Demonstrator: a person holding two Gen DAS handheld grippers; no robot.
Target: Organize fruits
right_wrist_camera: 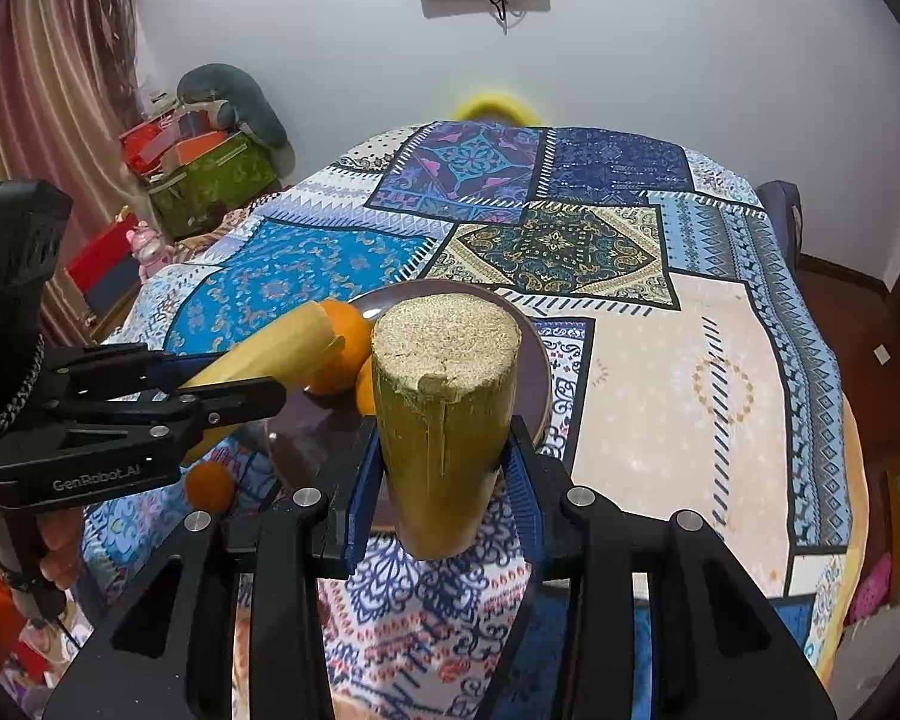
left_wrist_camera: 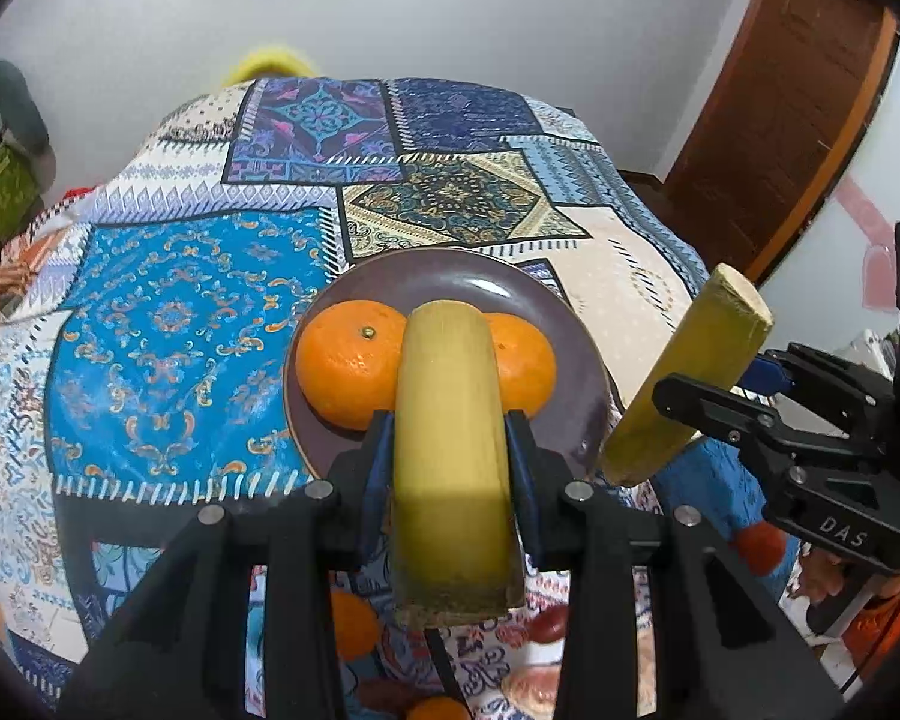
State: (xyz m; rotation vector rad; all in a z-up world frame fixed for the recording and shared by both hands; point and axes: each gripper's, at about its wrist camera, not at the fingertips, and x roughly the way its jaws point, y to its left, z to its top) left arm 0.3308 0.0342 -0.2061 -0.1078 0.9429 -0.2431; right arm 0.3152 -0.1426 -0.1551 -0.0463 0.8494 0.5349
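Two oranges (left_wrist_camera: 354, 360) lay on the brown plate (left_wrist_camera: 450, 276) at frame centre, while the left gripper (left_wrist_camera: 450, 456) clenched one sugarcane piece (left_wrist_camera: 450, 450) above it and, at right, the right gripper (left_wrist_camera: 726, 387) gripped another sugarcane piece (left_wrist_camera: 690, 378).

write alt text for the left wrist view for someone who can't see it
The left hand-held gripper is shut on a yellow-green sugarcane piece above a dark plate holding two oranges on a patchwork tablecloth. At right, the right hand-held gripper grips a second sugarcane piece, tilted beside the plate.
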